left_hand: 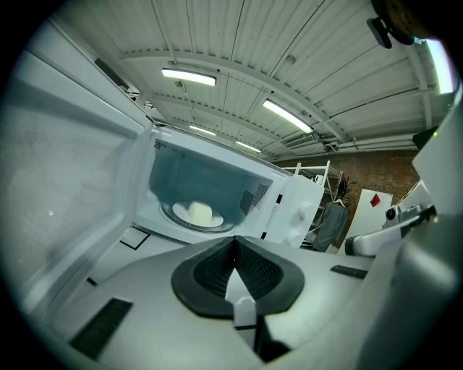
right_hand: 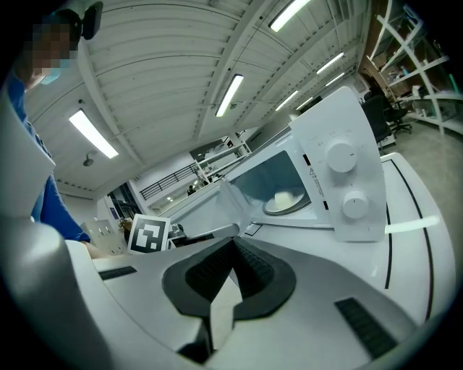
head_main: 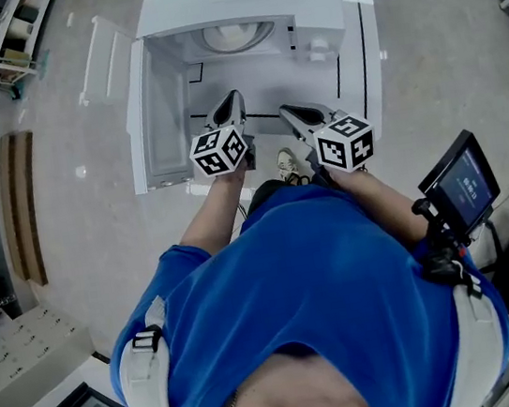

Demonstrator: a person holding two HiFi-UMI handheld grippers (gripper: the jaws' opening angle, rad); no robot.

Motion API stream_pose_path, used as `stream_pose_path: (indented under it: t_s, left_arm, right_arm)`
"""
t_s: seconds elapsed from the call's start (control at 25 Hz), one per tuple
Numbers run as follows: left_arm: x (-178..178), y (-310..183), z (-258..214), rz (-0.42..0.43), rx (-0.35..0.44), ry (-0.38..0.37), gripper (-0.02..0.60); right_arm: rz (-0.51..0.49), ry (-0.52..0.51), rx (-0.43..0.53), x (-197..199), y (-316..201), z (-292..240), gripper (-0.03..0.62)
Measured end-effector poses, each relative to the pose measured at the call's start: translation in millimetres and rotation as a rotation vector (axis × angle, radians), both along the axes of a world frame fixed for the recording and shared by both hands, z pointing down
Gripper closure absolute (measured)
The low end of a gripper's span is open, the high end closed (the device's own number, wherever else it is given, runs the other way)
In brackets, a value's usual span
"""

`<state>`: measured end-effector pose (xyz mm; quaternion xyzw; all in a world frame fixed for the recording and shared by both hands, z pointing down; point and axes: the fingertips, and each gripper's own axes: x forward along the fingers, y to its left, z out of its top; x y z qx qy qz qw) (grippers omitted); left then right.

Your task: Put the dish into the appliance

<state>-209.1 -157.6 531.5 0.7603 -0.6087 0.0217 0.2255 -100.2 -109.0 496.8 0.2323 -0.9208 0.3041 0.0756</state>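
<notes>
left jaws: we see the left gripper (left_hand: 234, 253) clenched, pads pressed together, nothing between them
right jaws: right gripper (right_hand: 230, 253) also clenched, pads meeting, nothing held
gripper aim: both point at the open front of the microwave (head_main: 234, 2), side by side, apart from each other, short of the cavity
cubes: left marker cube (head_main: 220, 151) and right marker cube (head_main: 345, 142) sit nearest the person, tips toward the oven
dish: small white dish (left_hand: 199, 212) lies inside the cavity, about the middle of the round turntable (left_hand: 173, 214)
dish axis: round as far as we can see, so no long axis shows; it sits flat on the turntable; mouth up or down we cannot tell, too small
dish contact: neither gripper touches it, both well apart from it
door: door (left_hand: 65, 181) swung wide open on the left gripper's side, standing out toward the person
panel: control panel with two knobs, upper knob (right_hand: 340, 155) and lower knob (right_hand: 354, 204), on the side across from the door
base: microwave stands on a white surface with black lines (head_main: 361, 59)
person: blue shirt (head_main: 311, 265) fills the lower head view, arms reaching forward
</notes>
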Motion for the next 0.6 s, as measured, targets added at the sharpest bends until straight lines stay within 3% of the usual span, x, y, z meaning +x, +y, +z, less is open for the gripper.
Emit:
stream_pose_path:
  t_s: [0.6]
  left_arm:
    - [20,68,-17,0.010,0.038,0.033,0.574]
  right_arm:
    - [-0.021,0.001,0.014,15,37,1,0.592]
